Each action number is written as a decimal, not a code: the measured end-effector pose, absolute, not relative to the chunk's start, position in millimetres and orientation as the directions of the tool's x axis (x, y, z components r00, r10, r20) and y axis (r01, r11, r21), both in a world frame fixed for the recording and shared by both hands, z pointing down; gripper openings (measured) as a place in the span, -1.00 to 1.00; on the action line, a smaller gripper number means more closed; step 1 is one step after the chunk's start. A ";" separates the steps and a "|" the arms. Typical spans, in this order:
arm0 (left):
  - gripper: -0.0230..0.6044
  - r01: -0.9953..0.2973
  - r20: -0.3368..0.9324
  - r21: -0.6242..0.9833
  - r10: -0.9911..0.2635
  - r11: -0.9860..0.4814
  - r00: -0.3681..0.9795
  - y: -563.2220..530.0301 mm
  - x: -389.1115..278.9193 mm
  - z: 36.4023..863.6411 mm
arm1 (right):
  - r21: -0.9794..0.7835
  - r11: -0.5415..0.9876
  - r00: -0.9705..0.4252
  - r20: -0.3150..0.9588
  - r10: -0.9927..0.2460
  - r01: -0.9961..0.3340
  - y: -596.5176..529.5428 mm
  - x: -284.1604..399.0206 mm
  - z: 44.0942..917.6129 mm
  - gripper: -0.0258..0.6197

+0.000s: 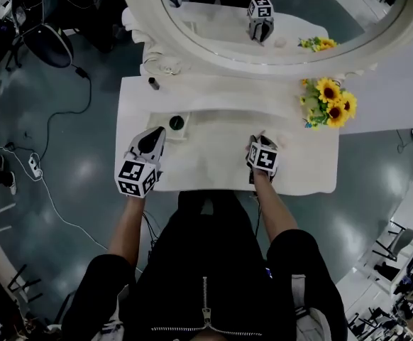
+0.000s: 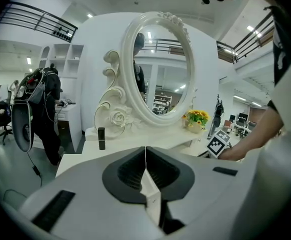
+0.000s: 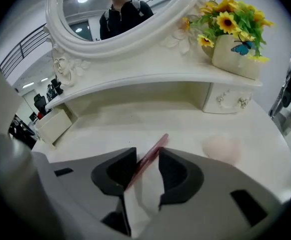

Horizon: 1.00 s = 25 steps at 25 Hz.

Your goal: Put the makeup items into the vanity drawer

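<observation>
- A small dark tube (image 1: 152, 84) stands up on the back shelf of the white table (image 1: 213, 158). It is at the far left, near the foot of the big round mirror (image 1: 263, 61). It is well apart from both grippers.
- The left gripper (image 1: 157, 137) is over the left part of the table. Its fingers (image 2: 133, 171) are pressed together. There is nothing between them.
- Just beside the tip of the left gripper is a small drawer (image 1: 169, 135). It is pulled out. A dark round thing (image 1: 177, 123) lies in it.
- The right gripper (image 1: 258, 144) is low over the right part of the table. It points down at the table.
- A thin pink pencil (image 3: 152, 155) lies slanted on the table. It is between the fingers (image 3: 118, 171) of the right gripper. The fingers are a little apart, wider than the pencil. One finger is on each side of it, but they do not squeeze it. The far end of the pencil sticks out past the fingertips. The pencil is not in the drawer.
- A pale pink puff (image 3: 221, 149) lies on the table, just to the right of the right gripper. Nothing touches it.
- Yellow flowers (image 1: 328, 101) stand on the back shelf at the far right. They are in a white pot (image 3: 235, 54) with a blue butterfly on it.
</observation>
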<state>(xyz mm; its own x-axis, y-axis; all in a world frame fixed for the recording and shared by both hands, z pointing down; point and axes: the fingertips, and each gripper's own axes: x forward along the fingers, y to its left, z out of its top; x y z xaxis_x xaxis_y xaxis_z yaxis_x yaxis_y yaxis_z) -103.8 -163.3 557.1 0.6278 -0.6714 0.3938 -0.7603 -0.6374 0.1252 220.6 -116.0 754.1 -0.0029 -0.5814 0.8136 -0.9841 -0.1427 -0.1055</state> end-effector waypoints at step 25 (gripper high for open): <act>-0.86 -0.713 0.277 0.084 -0.671 -0.696 0.688 -201.6 -60.3 510.2 | -0.002 0.180 -0.157 0.496 -0.854 -0.984 -161.3 196.7 600.2 -0.77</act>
<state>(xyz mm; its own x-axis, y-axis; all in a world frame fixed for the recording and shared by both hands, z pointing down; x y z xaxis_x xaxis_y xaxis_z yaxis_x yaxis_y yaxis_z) -60.3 -201.6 510.2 0.6875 -0.6714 0.2767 -0.7132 -0.6959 0.0836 196.7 -161.3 600.2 -0.1573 -0.8538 0.4962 -0.9836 0.1803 -0.0017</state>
